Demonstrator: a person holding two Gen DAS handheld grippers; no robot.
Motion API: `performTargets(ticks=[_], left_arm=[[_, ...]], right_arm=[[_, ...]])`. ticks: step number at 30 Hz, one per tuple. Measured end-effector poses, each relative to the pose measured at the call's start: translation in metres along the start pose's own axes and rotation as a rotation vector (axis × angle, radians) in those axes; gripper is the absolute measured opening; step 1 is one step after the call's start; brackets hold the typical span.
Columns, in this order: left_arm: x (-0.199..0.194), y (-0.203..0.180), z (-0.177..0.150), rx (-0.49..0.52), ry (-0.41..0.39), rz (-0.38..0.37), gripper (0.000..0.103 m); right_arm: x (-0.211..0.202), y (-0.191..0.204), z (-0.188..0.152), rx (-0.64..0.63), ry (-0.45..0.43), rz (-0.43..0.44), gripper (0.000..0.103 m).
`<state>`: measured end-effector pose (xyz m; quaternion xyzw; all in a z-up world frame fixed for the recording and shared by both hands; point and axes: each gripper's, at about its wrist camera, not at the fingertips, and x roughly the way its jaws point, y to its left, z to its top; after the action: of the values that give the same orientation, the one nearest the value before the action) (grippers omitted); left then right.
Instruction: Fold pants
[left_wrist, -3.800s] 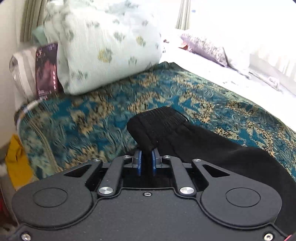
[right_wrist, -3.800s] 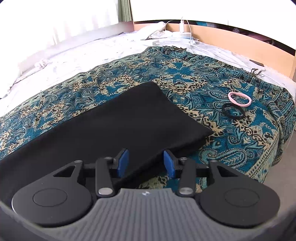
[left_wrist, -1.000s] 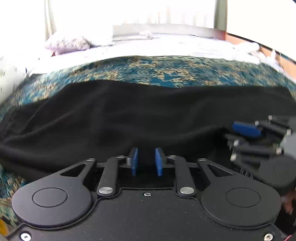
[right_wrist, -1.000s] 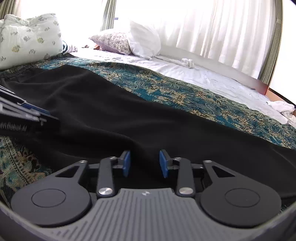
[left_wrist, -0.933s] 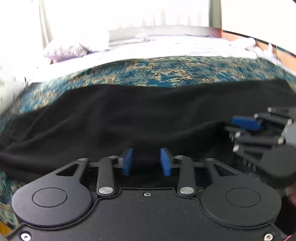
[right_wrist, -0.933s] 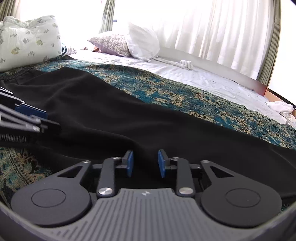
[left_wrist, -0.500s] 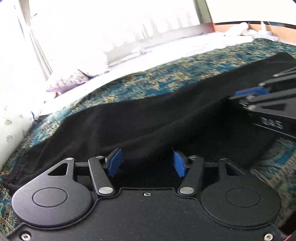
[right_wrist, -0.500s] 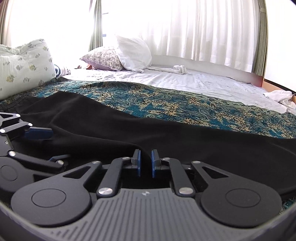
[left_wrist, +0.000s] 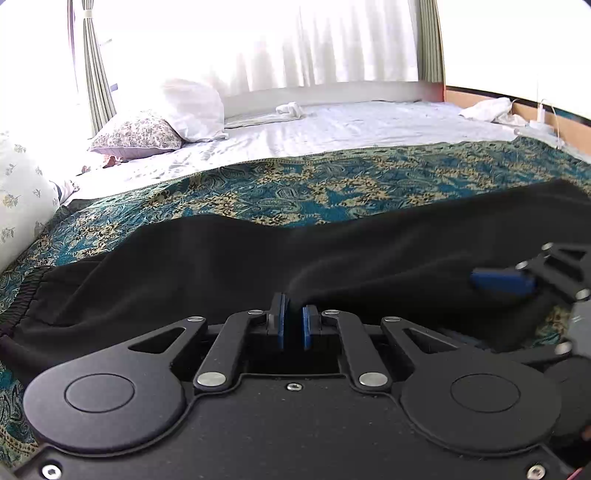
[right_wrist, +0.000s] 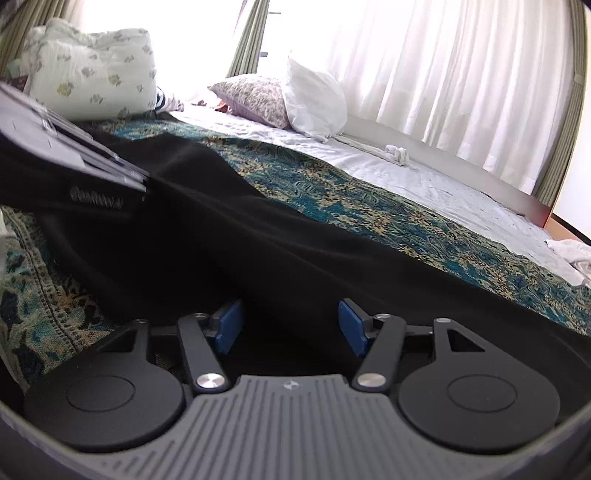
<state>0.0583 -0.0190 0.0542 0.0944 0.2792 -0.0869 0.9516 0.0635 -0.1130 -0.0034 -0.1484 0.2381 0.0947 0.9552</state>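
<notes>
Black pants (left_wrist: 229, 266) lie stretched across a teal patterned bedspread (left_wrist: 332, 188), waistband at the left (left_wrist: 26, 291). My left gripper (left_wrist: 292, 326) is shut on a fold at the near edge of the pants. My right gripper (right_wrist: 290, 325) is open, its blue pads on either side of the black fabric (right_wrist: 295, 258) at the near edge. The right gripper also shows at the right of the left wrist view (left_wrist: 517, 280). The left gripper shows at the upper left of the right wrist view (right_wrist: 74, 158).
Pillows (left_wrist: 155, 125) and a white sheet (left_wrist: 351, 125) lie behind the bedspread, with curtains (right_wrist: 443, 74) at the window. A floral pillow (right_wrist: 92, 74) stands at the left. A wooden bed frame (left_wrist: 546, 118) runs at the far right.
My left gripper has shut on the pants' near edge. My right gripper, shut half a second ago, has opened. Both views have shifted along the bed.
</notes>
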Motion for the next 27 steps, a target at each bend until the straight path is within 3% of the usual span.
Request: performTargets(ticks=[4, 6, 7, 8, 9, 20, 21, 23, 27], left_arm=[[-0.004, -0.001, -0.003, 0.03, 0.01, 0.004, 0.009], [-0.004, -0.003, -0.009, 0.043, 0.027, 0.0, 0.009], [-0.003, -0.004, -0.012, 0.05, 0.035, -0.004, 0.009], [-0.003, -0.006, -0.015, 0.058, 0.043, -0.008, 0.01], [-0.004, -0.008, -0.019, 0.068, 0.048, -0.008, 0.01], [-0.015, -0.014, -0.046, 0.134, 0.092, -0.011, 0.011], [-0.015, -0.015, -0.048, 0.137, 0.094, -0.005, 0.011], [-0.015, -0.016, -0.049, 0.139, 0.092, 0.0, 0.011], [-0.015, -0.011, -0.047, 0.106, 0.106, -0.013, 0.011]], right_arm=[[0.007, -0.003, 0.004, 0.034, 0.015, -0.03, 0.07], [0.007, -0.011, 0.003, 0.074, 0.024, -0.043, 0.05], [0.008, -0.015, 0.001, 0.092, 0.033, -0.052, 0.028], [0.008, -0.018, -0.002, 0.106, 0.04, -0.06, 0.017], [0.006, -0.02, -0.005, 0.116, 0.041, -0.061, 0.015], [-0.024, -0.005, -0.028, -0.009, 0.022, -0.081, 0.012], [-0.024, -0.004, -0.029, -0.014, 0.022, -0.105, 0.015], [-0.021, -0.009, -0.03, -0.014, 0.03, -0.154, 0.034], [-0.021, -0.039, -0.036, 0.023, 0.055, -0.233, 0.034]])
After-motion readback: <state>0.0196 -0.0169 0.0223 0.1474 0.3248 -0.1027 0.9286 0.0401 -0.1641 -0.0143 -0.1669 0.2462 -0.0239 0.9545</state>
